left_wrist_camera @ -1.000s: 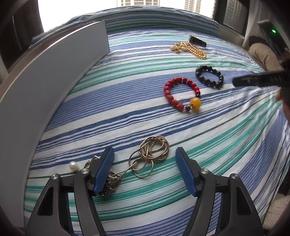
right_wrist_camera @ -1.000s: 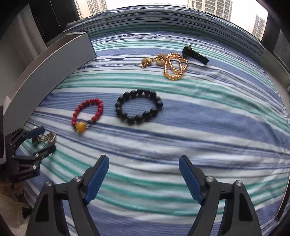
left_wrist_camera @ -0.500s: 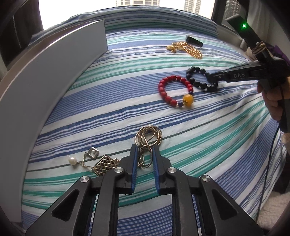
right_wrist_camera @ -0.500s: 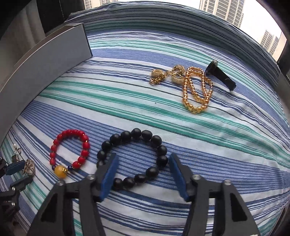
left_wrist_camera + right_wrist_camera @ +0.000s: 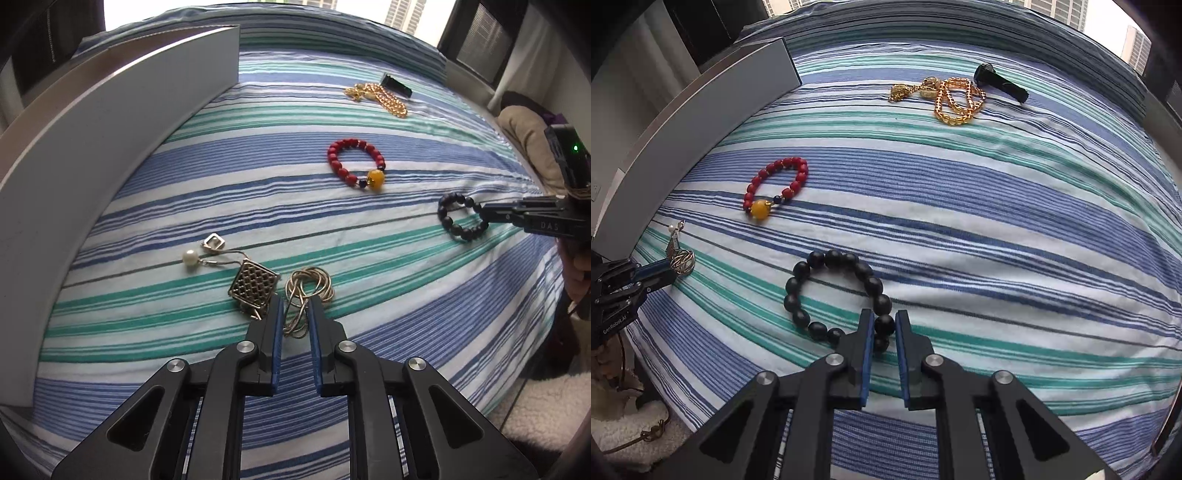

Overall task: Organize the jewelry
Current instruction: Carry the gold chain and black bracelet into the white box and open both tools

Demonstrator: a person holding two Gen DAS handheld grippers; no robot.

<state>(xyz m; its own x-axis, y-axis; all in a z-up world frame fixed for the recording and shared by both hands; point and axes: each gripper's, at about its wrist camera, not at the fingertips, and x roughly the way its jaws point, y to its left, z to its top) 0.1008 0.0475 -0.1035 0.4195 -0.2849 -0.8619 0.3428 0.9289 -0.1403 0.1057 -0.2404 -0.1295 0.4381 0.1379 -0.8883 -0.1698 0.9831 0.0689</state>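
L gripper (image 5: 295,314) pinches the gold chain (image 5: 309,286); R gripper (image 5: 884,326) clamps, seemingly, the black bead bracelet (image 5: 834,295) on bedspread (image 5: 997,206).

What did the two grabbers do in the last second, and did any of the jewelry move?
Both closed. The left hand-held gripper, open a second ago, shut on the gold chain, and the pendant now lies clear of its finger. The right hand-held gripper came forward and shut on the black bracelet, dragging it away from the red bracelet. The red bracelet, amber beads and black tube stayed put.
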